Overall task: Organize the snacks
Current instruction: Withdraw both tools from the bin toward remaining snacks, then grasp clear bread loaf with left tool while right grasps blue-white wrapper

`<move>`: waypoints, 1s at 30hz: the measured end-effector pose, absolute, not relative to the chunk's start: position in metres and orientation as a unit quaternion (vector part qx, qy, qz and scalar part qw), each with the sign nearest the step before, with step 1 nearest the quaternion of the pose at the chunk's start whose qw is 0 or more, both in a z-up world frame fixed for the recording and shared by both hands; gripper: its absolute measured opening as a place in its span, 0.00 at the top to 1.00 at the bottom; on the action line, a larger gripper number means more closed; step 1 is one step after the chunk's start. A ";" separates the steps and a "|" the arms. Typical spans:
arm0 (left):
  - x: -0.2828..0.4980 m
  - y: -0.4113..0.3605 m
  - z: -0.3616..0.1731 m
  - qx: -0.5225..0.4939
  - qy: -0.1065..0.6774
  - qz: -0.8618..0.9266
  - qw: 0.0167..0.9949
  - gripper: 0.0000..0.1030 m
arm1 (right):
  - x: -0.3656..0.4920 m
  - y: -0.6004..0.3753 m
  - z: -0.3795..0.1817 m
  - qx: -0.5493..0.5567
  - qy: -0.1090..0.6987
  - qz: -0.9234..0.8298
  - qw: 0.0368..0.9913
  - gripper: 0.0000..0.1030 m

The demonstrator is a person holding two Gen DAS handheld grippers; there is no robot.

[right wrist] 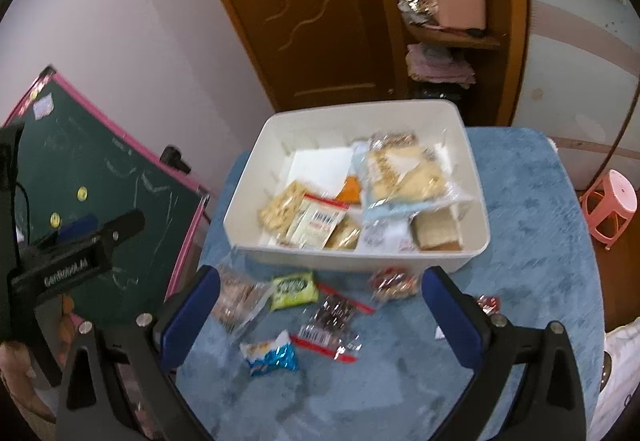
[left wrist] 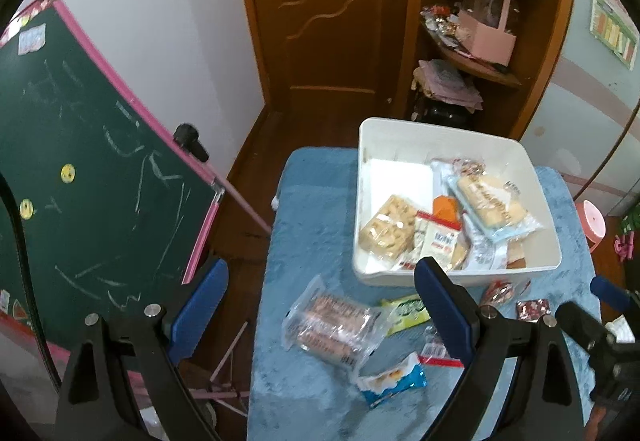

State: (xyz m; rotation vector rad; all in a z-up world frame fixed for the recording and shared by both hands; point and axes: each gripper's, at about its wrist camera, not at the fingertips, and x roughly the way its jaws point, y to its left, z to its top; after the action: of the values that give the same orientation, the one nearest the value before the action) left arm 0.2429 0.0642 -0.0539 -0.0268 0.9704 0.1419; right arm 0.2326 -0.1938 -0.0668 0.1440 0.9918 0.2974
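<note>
- I am holding my left gripper (left wrist: 320,305) above the left edge of the blue surface (right wrist: 532,241), jaws spread wide and gripping nothing
- Farthest left among the loose snacks, the clear pack of brown biscuits (right wrist: 236,299) is lying near the surface's edge; it looks the bulkiest and brittle inside, so I am judging it needs a light pinch on the crimped end
- Next, the green packet (right wrist: 294,289) and the blue-and-white wrapper (right wrist: 270,355) look light, puffy and slippery; a sealed seam is probably the safest hold
- In the middle, the flat clear bag with red strips (right wrist: 330,325) is lying limp, best taken by an edge
- My right gripper (right wrist: 320,305) is hovering over these, jaws released and empty
- Rightward, a red-wrapped snack (right wrist: 390,283) is lying just beside the white bin (right wrist: 360,263), and a small red candy (right wrist: 488,303) is lying farther right
- The bin is already holding several packs
</note>
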 end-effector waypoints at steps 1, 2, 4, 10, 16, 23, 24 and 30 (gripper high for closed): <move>0.241 0.067 -0.056 -0.014 0.469 0.071 0.880 0.09 | 0.229 -0.190 -0.070 0.067 0.477 0.147 0.864 0.01; 0.240 0.071 -0.058 -0.016 0.473 0.075 0.878 0.09 | 0.227 -0.188 -0.073 0.066 0.481 0.151 0.861 0.01; 0.237 0.076 -0.062 -0.018 0.478 0.082 0.874 0.09 | 0.223 -0.180 -0.082 0.062 0.491 0.163 0.854 0.01; 0.233 0.084 -0.072 -0.038 0.496 0.101 0.862 0.09 | 0.209 -0.160 -0.111 0.043 0.520 0.203 0.828 0.03; 0.237 0.086 -0.103 -0.060 0.521 0.098 0.846 0.09 | 0.208 -0.143 -0.155 0.039 0.567 0.233 0.789 0.10; 0.245 0.086 -0.159 -0.036 0.580 0.037 0.813 0.09 | 0.209 -0.124 -0.206 0.049 0.608 0.232 0.757 0.20; 0.245 0.085 -0.163 -0.031 0.586 0.025 0.809 0.09 | 0.209 -0.120 -0.212 0.046 0.611 0.228 0.756 0.20; 0.250 0.079 -0.186 0.031 0.602 -0.070 0.795 0.09 | 0.204 -0.110 -0.233 0.051 0.625 0.206 0.751 0.21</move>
State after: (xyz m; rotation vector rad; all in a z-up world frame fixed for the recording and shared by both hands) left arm 0.2496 0.0785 -0.1861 0.0674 1.2932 -0.1494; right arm 0.2042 -0.1103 -0.2327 0.1111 1.3665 0.4493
